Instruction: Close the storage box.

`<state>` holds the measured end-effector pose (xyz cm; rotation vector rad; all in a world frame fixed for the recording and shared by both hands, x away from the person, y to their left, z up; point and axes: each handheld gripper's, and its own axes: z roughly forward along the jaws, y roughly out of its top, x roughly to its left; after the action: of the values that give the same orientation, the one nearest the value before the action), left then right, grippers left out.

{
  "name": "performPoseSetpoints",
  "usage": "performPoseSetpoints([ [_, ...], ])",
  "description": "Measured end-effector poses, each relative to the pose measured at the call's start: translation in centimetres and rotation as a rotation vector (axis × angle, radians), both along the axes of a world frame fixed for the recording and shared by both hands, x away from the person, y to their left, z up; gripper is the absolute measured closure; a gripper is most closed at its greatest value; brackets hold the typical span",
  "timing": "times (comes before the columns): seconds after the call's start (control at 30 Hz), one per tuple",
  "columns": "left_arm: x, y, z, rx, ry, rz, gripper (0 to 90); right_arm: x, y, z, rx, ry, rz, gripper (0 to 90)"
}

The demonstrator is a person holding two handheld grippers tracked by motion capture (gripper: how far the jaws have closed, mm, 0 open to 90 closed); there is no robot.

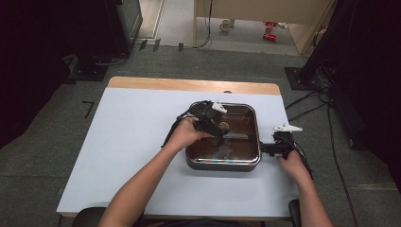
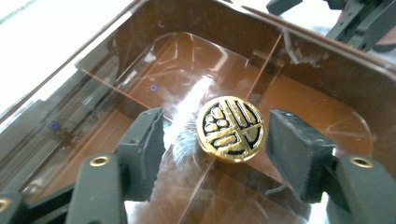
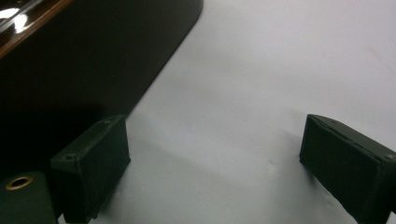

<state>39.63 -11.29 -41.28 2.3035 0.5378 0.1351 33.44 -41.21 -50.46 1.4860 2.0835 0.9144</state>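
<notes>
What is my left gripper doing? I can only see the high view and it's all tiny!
Observer: In the left gripper view, your left gripper is open, with a round gold and black knob sitting between its jaws.
Operator: Is it squeezing the knob?
Observer: No. There are gaps on both sides, so the pads aren't touching it.
Operator: What's the knob stuck on?
Observer: A clear brown-tinted lid over the square pan.
Operator: And my other gripper?
Observer: The right gripper is open too, over the bare white table beside the pan's dark wall.
</notes>
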Motion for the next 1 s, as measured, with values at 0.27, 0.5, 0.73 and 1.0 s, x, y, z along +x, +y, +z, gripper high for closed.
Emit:
performPoseSetpoints([
  [0.27, 0.0, 2.5, 1.9, -0.093, 0.038, 0.065, 26.4, 0.0, 0.0, 0.0, 0.001, 0.000, -0.001, 7.7],
  [0.5, -1.2, 4.6, 2.8, -0.082, -0.014, 0.089, 24.9, 0.0, 0.0, 0.0, 0.001, 0.001, -0.001, 7.7],
  [0.73, -2.6, 7.0, 3.1, -0.090, -0.063, 0.124, 23.6, 0.0, 0.0, 0.0, 0.001, 0.001, -0.001, 7.7],
  [1.0, -4.2, 9.6, 2.8, -0.092, -0.080, 0.160, 22.0, 0.0, 0.0, 0.0, 0.000, 0.001, 0.000, 7.8],
])
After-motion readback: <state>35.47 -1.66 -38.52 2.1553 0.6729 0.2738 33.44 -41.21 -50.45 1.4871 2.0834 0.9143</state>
